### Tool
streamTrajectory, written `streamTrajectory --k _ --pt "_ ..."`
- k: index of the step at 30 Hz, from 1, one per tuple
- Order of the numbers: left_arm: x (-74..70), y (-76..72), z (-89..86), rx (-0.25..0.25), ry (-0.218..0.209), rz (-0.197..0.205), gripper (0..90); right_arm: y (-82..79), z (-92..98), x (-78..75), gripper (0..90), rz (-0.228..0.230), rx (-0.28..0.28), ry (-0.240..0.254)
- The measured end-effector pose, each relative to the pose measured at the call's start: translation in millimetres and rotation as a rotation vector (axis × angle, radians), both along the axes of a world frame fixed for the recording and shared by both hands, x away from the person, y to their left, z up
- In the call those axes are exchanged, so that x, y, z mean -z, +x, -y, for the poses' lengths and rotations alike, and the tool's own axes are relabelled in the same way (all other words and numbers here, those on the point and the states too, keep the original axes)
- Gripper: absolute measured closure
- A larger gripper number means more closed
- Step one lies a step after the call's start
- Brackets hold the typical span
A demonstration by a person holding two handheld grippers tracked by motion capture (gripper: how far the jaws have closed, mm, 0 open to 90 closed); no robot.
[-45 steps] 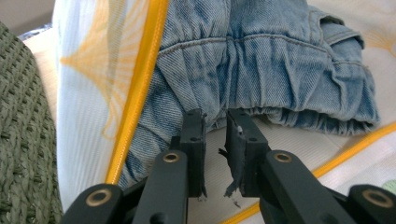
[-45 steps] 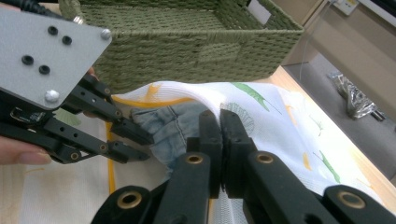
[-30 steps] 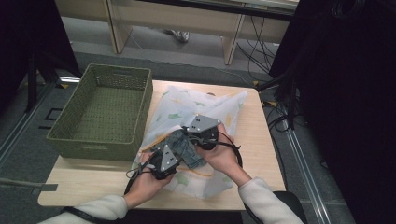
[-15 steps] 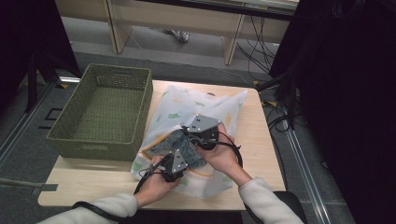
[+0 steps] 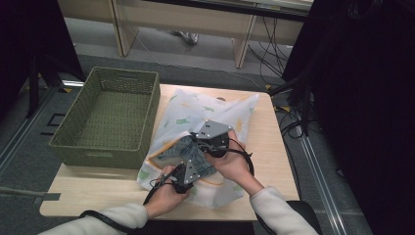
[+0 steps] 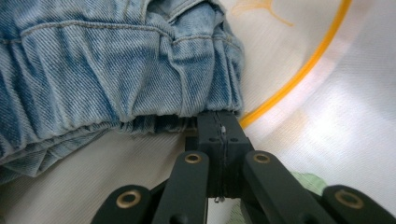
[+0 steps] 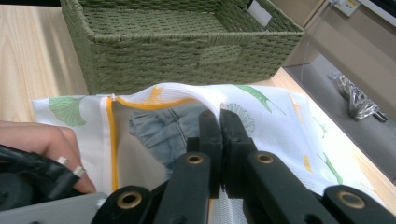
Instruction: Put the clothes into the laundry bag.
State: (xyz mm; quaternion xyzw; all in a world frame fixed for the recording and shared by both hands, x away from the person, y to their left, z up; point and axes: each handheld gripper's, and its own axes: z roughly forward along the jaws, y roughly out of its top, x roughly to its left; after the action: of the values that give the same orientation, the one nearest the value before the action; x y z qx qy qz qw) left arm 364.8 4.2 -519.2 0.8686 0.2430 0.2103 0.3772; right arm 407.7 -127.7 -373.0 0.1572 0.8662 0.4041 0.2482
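A white mesh laundry bag (image 5: 195, 110) with leaf prints and orange trim lies on the wooden table (image 5: 274, 147). A light blue denim garment (image 5: 183, 149) sits at the bag's opening. My left gripper (image 5: 195, 165) has just been closing and is now shut, pinching the hem of the denim (image 6: 116, 70) over the bag's lower layer (image 6: 327, 116). My right gripper (image 5: 198, 142) is shut on the upper edge of the bag (image 7: 280, 121) and holds it raised, with the denim (image 7: 159, 130) showing underneath.
A green woven basket (image 5: 122, 73) stands at the table's left, close behind the bag, and nothing lies in it. The person's left hand (image 7: 42, 140) rests on the bag's near corner. Cables trail on the floor to the right of the table.
The left hand has moved right and slightly down toward the denim, and its jaws have closed on the hem. The right gripper has kept still on the bag's edge.
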Motion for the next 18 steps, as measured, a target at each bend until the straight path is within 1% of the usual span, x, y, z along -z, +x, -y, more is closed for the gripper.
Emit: streamTrajectory --k 3,4,6,9,11,12,15,16,17,18 --pt "1.6 1.3 1.7 0.005 0.008 0.008 89.0 -0.5 -0.3 -0.8 89.9 0.004 -0.004 0.002" --pt "1.9 1.7 2.7 0.002 -0.002 0.01 89.0 -0.9 -0.5 -1.1 89.8 0.001 -0.003 0.005" --pt "0.8 2.8 3.7 0.006 0.005 0.011 88.9 -1.2 -0.7 -1.5 89.8 0.002 -0.003 0.007" --pt "1.9 4.1 7.0 0.003 -0.005 0.019 89.0 -1.7 -1.1 -2.0 89.8 0.0 -0.003 0.009" --pt "1.2 4.7 7.7 0.005 0.0 0.02 89.0 -2.2 -1.0 -2.0 89.8 -0.006 0.002 0.013" --pt "1.2 4.5 8.7 0.001 -0.006 0.023 89.0 -2.2 -0.9 -2.1 89.8 -0.008 0.002 0.013" --pt "0.5 5.8 10.2 0.006 -0.002 0.023 89.0 -1.8 -0.7 -2.4 89.8 -0.007 0.0 0.016" --pt "0.6 6.5 10.9 0.002 -0.008 0.027 88.9 -1.8 -0.7 -2.4 89.8 -0.006 0.0 0.016" --pt "0.4 7.4 11.4 0.003 -0.006 0.031 88.9 -1.8 -0.6 -2.5 89.8 -0.006 0.0 0.016" --pt "-0.2 8.0 11.6 0.003 0.005 0.034 89.0 -1.5 -0.6 -2.7 89.8 -0.003 -0.004 0.015"
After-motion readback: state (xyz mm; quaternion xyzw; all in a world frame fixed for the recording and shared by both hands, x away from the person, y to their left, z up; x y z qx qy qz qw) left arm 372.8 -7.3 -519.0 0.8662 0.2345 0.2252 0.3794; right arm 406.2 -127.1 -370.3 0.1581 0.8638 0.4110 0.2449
